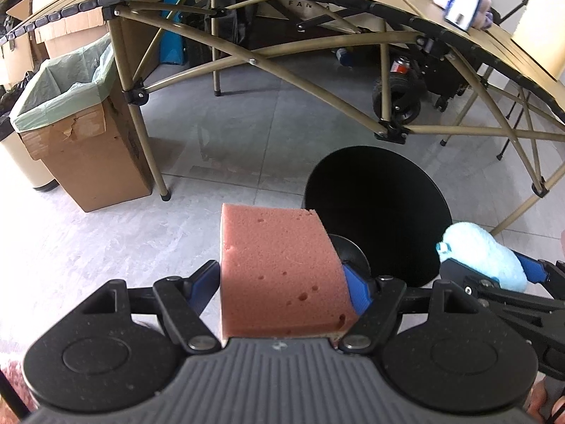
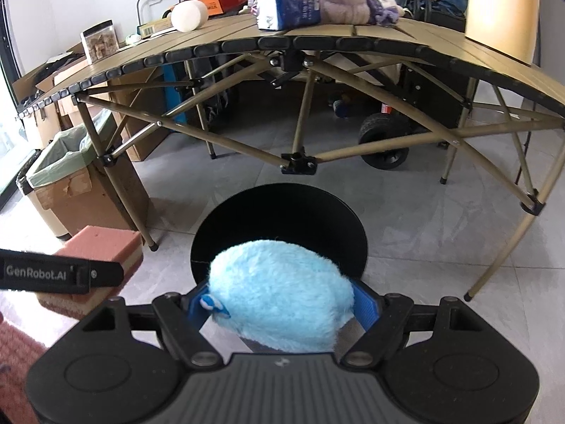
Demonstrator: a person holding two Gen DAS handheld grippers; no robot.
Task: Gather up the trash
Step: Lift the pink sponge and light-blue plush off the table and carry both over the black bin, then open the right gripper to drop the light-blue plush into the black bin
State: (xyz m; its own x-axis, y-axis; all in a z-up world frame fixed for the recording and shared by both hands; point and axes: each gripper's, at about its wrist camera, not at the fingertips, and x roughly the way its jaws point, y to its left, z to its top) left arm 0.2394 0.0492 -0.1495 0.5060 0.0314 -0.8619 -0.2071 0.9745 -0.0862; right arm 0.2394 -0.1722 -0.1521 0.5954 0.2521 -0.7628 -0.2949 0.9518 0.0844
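My left gripper [image 1: 282, 282] is shut on a pink sponge block [image 1: 279, 268], its blue pads pressing both sides. The sponge hangs above the grey floor, just left of a round black bin [image 1: 381, 212]. My right gripper [image 2: 282, 304] is shut on a fluffy light-blue plush [image 2: 279, 296], which hangs over the near rim of the black bin [image 2: 279, 219]. In the left wrist view the plush [image 1: 483, 251] shows at the right, by the bin's right rim. In the right wrist view the sponge [image 2: 102, 247] shows at the left, partly behind a black strap.
A tan folding table [image 2: 353, 31] with crossed legs stands behind the bin, loaded with a tissue pack [image 2: 286, 3] and other things. A cardboard box lined with a green bag [image 1: 70, 106] stands at the left by a table leg. A wheeled cart [image 1: 399, 95] sits under the table.
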